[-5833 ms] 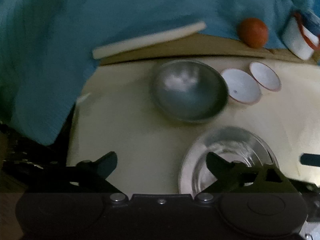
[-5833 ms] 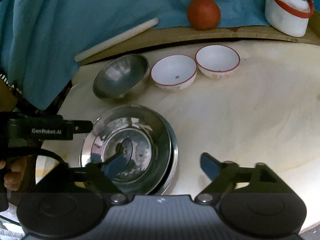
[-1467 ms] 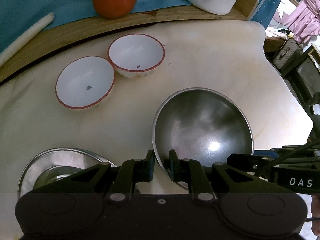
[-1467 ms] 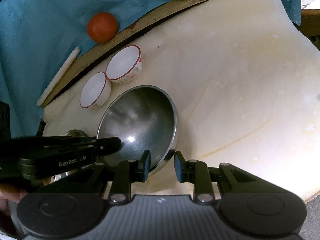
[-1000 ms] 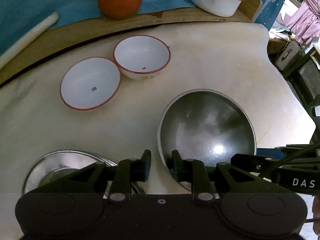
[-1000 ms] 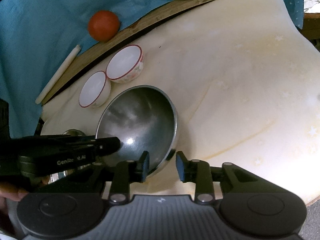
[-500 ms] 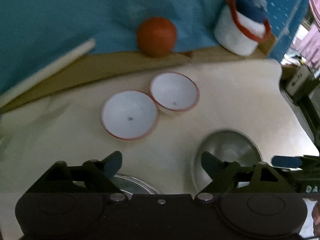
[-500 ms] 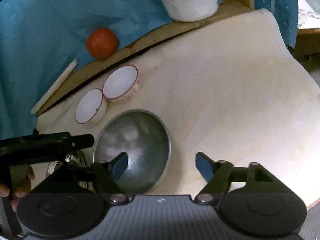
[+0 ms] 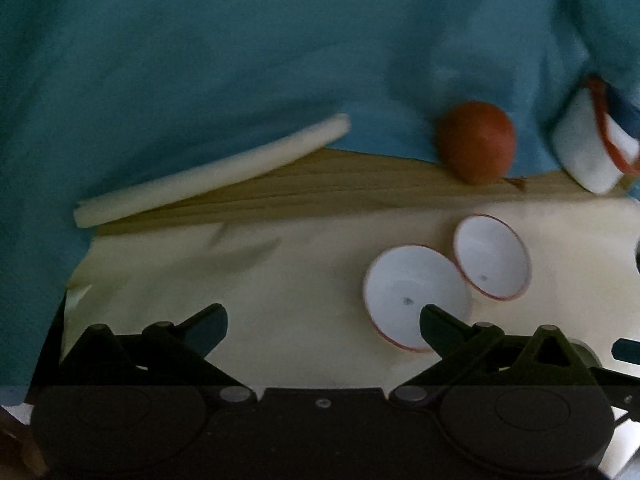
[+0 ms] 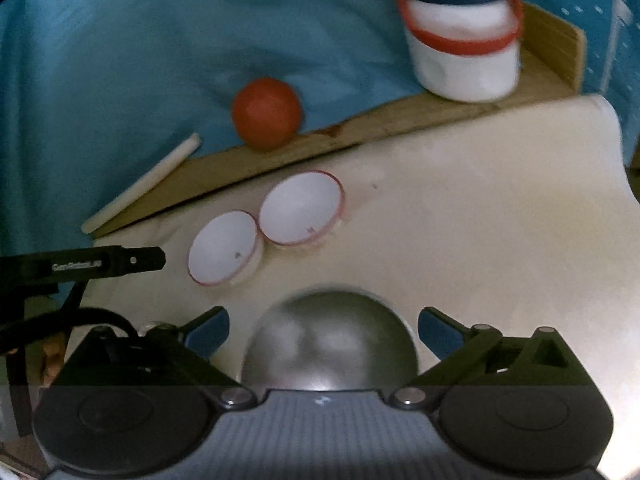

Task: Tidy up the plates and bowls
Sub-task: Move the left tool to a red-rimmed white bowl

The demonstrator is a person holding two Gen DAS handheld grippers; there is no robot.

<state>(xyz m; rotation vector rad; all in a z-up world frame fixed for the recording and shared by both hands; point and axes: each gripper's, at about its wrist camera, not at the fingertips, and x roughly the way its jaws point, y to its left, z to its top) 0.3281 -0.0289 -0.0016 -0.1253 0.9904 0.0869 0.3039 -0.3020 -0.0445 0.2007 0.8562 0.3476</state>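
the cream table top (image 10: 480, 240) is filling the lower and right part of both views, with a blue cloth (image 10: 120, 80) across the top and a wooden board (image 10: 360, 128) running between them. on the board a white tub with a red band (image 10: 464, 52) is sitting at upper right of the right wrist view, an orange ball (image 10: 266, 112) at centre and a pale rod (image 10: 140, 184) at left.

the steel bowl (image 10: 328, 344) is resting upright on the table at bottom centre of the right wrist view, between the fingers of the right gripper (image 10: 323, 330) but not touched by them; its jaws have just been opening and are standing spread wide, nothing held. the left gripper (image 9: 323, 322) has also just been opening, is spread just as wide and is empty, over bare table at lower centre of the left wrist view.

the two white bowls with red rims (image 9: 416, 300) (image 9: 492, 264) are sitting side by side, rims touching or nearly so, right of centre in the left view; the nearer one is partly behind the left gripper's right finger.

the steel bowl looks set down, so gathering the white bowls is probably next. to do it well, each gripper should be approaching a rim from the outer side, one finger inside and one outside, pinching the thin wall squarely, then lifting straight up so the neighbour is not nudged. nesting one into the other should be done level and slowly.
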